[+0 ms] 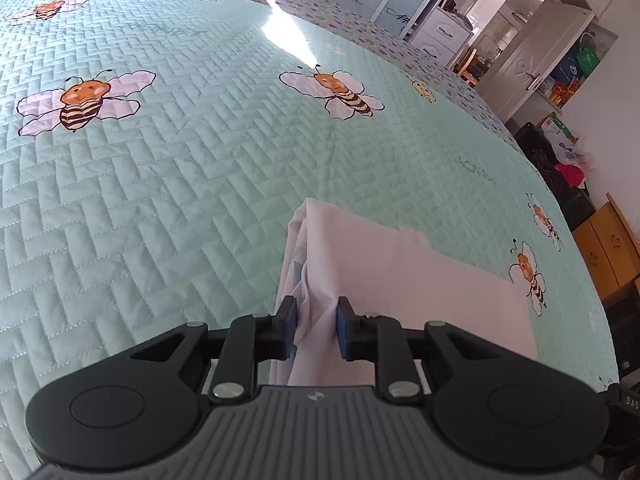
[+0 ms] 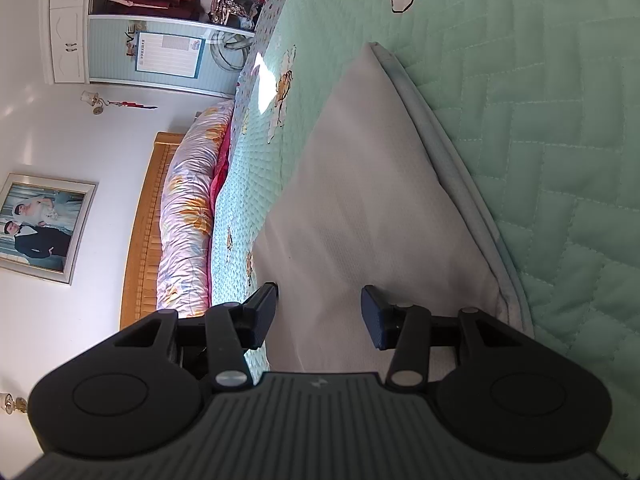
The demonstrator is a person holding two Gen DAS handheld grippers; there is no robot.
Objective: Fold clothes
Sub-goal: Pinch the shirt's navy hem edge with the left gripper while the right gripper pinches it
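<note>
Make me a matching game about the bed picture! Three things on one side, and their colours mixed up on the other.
Things:
1. garment
2. bedspread
3. rolled quilt

Colours:
A. mint green with bees
B. flowery pink and orange
C. plain white

Pairs: 1-C, 2-A, 3-B

Left gripper (image 1: 316, 326): jaws drawn close together, blue pads (image 1: 291, 326) pressing a bunched fold of the white garment (image 1: 400, 280) from both sides; body level, pointing forward over the bed.

Right gripper (image 2: 318, 316): jaws spread wide, blue pads (image 2: 370, 316) clear of each other (fabric lies between them, but no pinch is evident); body rolled sharply to one side, as the tilted room shows.
</note>
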